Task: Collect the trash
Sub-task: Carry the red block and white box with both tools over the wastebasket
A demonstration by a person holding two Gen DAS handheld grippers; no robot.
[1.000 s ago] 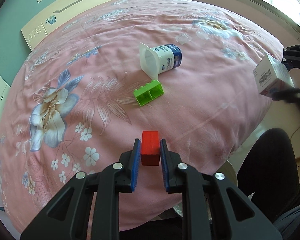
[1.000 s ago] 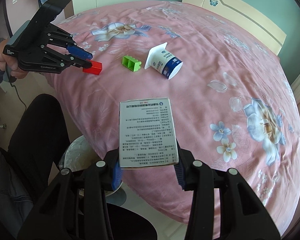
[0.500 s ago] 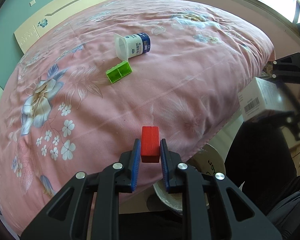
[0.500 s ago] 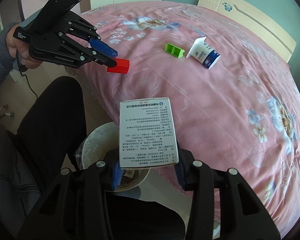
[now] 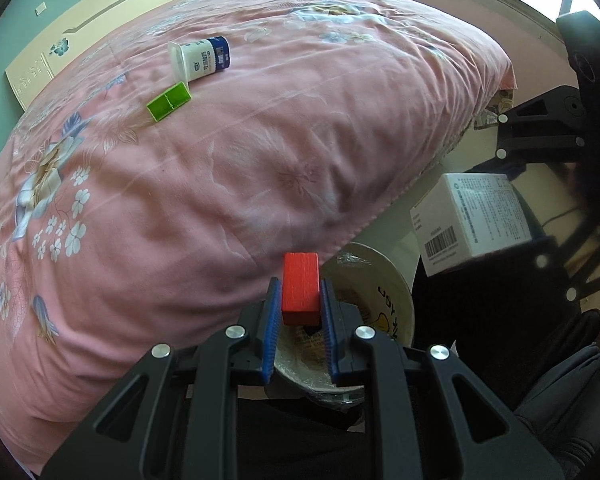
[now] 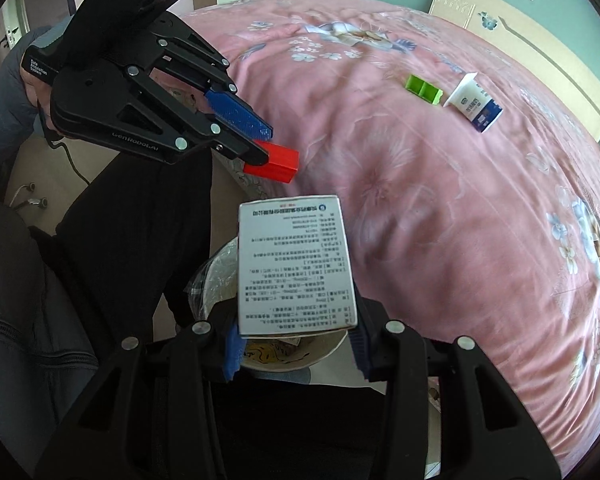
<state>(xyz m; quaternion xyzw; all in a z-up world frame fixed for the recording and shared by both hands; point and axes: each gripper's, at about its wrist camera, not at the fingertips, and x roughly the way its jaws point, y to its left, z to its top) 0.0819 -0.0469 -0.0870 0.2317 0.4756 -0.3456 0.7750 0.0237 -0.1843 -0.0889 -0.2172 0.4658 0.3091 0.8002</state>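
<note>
Red is showing between the blue pads: the left hand-held gripper (image 5: 299, 300) is clamping one red block (image 5: 300, 288), holding it out past the edge of the bed (image 5: 260, 152) and above the near rim of the one trash bin (image 5: 396, 296) that is standing on the floor beside the bed. From the other side, that same block (image 6: 274, 164) is sticking out of the left hand-held gripper (image 6: 260, 144), hanging in the air just off the pink floral bedspread. The right hand-held gripper (image 6: 296, 336) is squeezing one white carton (image 6: 296, 264) covered in small printed text, and it is hovering right over the plastic-lined bin (image 6: 300, 356), hiding much of the opening. In the left wrist view the carton (image 5: 472, 220) is showing its barcode face, up beside the bin and apart from the block. So that is two items in the air, one per gripper. Two more are lying on the bed, well away from the bin: one green block (image 5: 169, 102) with two open cells, and just beside it one white yogurt cup (image 5: 200, 59) with a blue band, tipped on its side. The pair is also showing far across the bedspread in the right wrist view, green block (image 6: 423, 88) and cup (image 6: 474, 104).
</note>
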